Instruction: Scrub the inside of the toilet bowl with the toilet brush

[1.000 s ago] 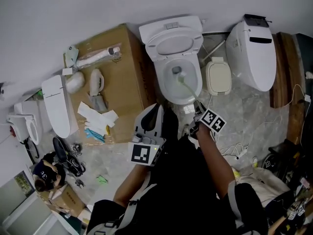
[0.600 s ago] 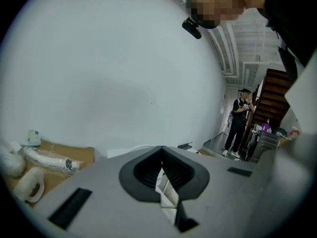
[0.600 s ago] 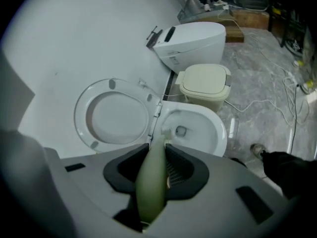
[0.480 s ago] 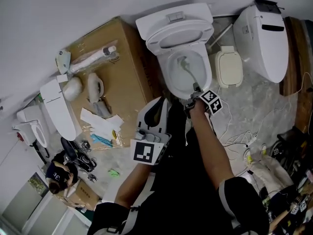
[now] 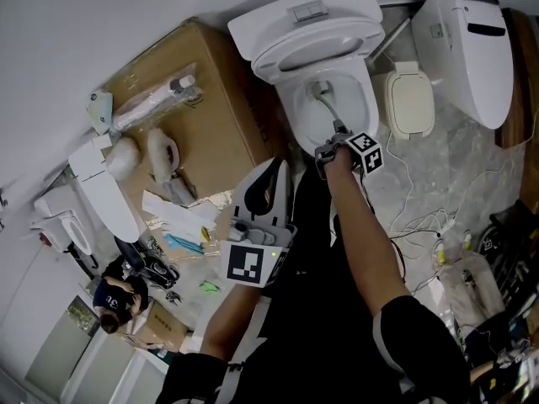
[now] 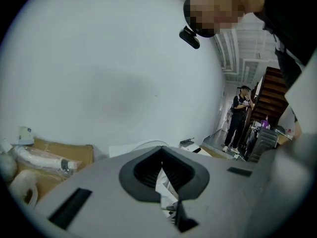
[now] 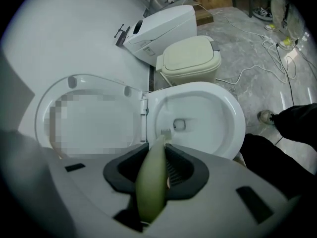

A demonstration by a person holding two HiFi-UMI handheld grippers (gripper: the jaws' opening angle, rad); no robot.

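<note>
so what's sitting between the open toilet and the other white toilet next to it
A small cream lidded bin stands between the open toilet and the other toilet, clearest in the head view.

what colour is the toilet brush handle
Pale yellowish green; the toilet brush handle shows best in the right gripper view.

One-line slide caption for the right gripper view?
The right tongs hold the toilet brush, its head reaching into the open toilet bowl.

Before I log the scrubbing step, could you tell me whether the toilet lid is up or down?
Up: the lid is swung back and the bowl lies uncovered.
</note>
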